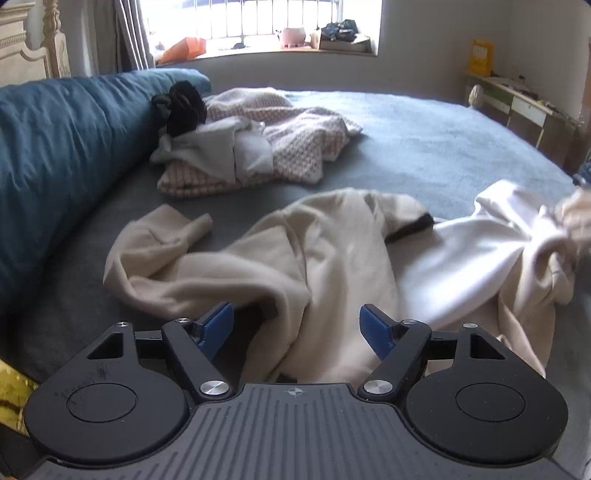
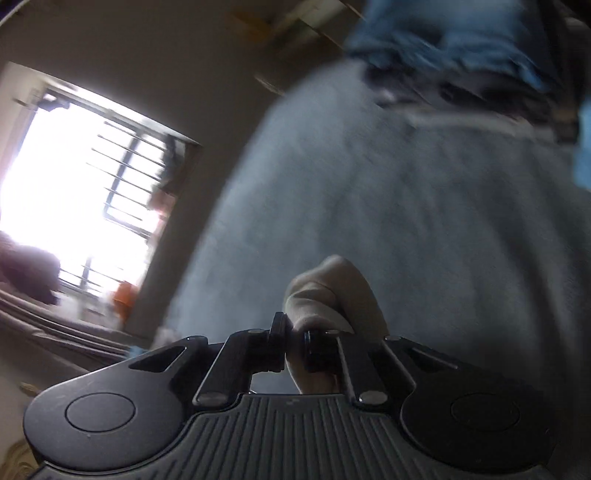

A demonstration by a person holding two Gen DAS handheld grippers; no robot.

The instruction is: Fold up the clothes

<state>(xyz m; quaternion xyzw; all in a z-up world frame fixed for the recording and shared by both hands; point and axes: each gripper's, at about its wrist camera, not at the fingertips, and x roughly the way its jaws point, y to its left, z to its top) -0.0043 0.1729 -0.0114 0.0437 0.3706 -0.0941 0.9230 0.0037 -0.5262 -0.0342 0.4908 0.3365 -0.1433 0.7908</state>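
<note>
Garment: cream sweatshirt, crumpled and spread across the near part of the bed; one sleeve trailing off to the left, dark-edged cuff near the middle, right end lifted and bunched at the frame edge.
Left hand-held gripper: spread wide, blue pads well apart, nothing between them; low over the near edge of the cream sweatshirt, fabric lying in the gap below.
Right hand-held gripper: clamped on a fold of the cream sweatshirt, cloth bulging up and out between the closed black fingers; view tilted and motion-blurred.
Bed surface: grey-blue sheet, filling most of the right wrist view behind the held fold.
Duvet: blue duvet rolled along the left side of the bed.
Other clothes: pile of laundry further back on the bed, well apart from the cream sweatshirt; pink-patterned knit under pale grey pieces, black item on top by the duvet.
Window: barred window behind the bed, sill cluttered with an orange bag and other items; also bright in the right wrist view.
Right side: table by the wall, yellow box standing on it.
Top of right wrist view: blurred blue denim, cannot tell what exactly.
</note>
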